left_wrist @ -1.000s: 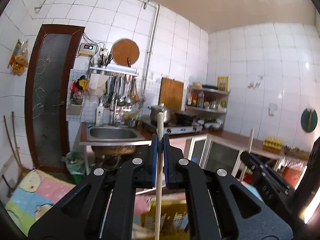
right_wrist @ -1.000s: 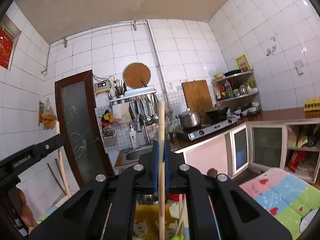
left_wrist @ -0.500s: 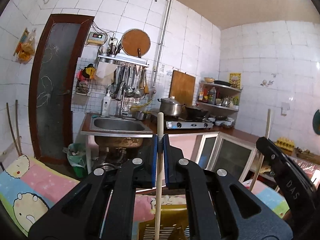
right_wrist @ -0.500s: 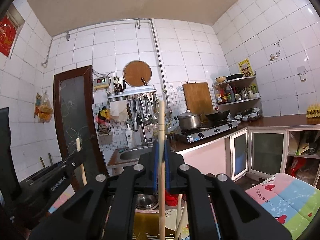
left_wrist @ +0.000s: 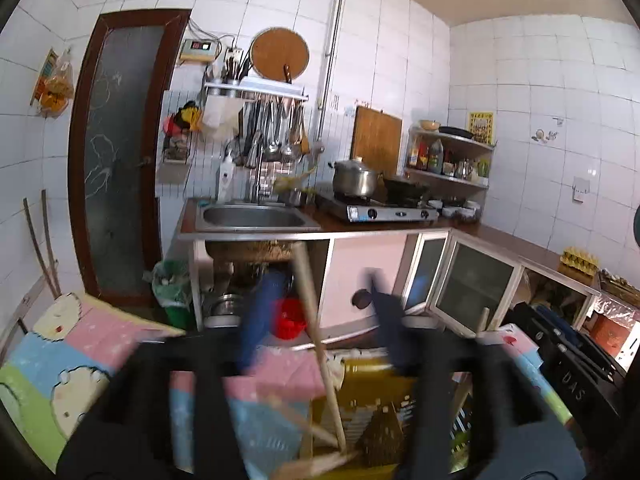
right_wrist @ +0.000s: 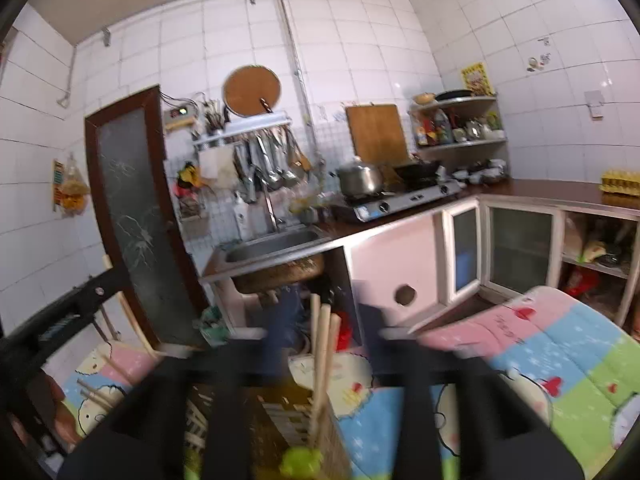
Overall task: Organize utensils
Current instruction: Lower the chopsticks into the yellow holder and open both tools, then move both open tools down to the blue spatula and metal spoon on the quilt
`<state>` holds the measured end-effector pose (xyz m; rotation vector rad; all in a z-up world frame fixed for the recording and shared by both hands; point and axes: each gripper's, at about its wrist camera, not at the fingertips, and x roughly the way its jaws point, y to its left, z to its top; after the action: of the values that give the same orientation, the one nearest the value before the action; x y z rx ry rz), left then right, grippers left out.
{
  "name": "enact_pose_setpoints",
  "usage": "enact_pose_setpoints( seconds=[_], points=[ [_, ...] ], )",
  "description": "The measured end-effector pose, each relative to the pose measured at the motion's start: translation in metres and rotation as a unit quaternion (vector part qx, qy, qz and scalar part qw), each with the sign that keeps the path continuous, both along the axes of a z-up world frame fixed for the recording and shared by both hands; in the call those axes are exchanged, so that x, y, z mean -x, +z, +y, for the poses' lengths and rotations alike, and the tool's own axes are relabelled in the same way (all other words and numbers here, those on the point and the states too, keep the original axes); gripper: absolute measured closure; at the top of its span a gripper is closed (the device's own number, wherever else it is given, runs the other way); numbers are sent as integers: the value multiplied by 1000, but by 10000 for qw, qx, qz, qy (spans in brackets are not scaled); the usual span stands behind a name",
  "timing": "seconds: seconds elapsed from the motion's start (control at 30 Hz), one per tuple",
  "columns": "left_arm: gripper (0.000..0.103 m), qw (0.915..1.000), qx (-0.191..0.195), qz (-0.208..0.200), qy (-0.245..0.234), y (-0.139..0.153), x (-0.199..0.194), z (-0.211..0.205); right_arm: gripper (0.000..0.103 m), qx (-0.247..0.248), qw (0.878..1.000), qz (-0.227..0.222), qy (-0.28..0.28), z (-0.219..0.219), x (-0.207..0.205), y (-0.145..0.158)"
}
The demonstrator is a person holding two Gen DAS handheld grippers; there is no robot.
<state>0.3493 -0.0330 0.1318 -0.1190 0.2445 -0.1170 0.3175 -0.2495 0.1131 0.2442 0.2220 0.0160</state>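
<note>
My left gripper (left_wrist: 320,320) is open, its blue pads spread wide and blurred. A wooden chopstick (left_wrist: 316,340) leans free between them, its lower end in the yellow-brown utensil holder (left_wrist: 372,408) below. My right gripper (right_wrist: 324,320) is open too. Two wooden chopsticks (right_wrist: 322,360) stand between its spread pads in the same holder (right_wrist: 288,420). More chopsticks (left_wrist: 316,460) lie at the holder's base. The right gripper shows at the right edge of the left wrist view (left_wrist: 568,356), the left gripper at the left edge of the right wrist view (right_wrist: 64,320).
The holder rests on a pastel cartoon mat (right_wrist: 540,360). Loose chopsticks (right_wrist: 96,392) lie on the mat at left. Beyond are a steel sink (left_wrist: 256,218), a gas stove with a pot (left_wrist: 356,184), hanging ladles (left_wrist: 276,132) and a brown door (left_wrist: 116,152).
Both grippers have opened and let go of their chopsticks, which now stand in the holder. Both cameras have tilted down toward the mat.
</note>
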Motion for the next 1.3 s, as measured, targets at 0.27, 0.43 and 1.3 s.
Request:
enact_pose_setpoints(
  seconds=[0.27,0.43,1.3],
  points=[
    [7,9988,-163,471,-30,-3,62,33,41,356,9980,505,-129,-4,62,3],
    [5,9946,-414,943,122,-36,92,53,41,467,9943,958,-76,-1,101,-19],
    [5,9529,-1048,2841,169,-178,150,87,36,682,9672,2388,532,59,170,-140]
  ],
)
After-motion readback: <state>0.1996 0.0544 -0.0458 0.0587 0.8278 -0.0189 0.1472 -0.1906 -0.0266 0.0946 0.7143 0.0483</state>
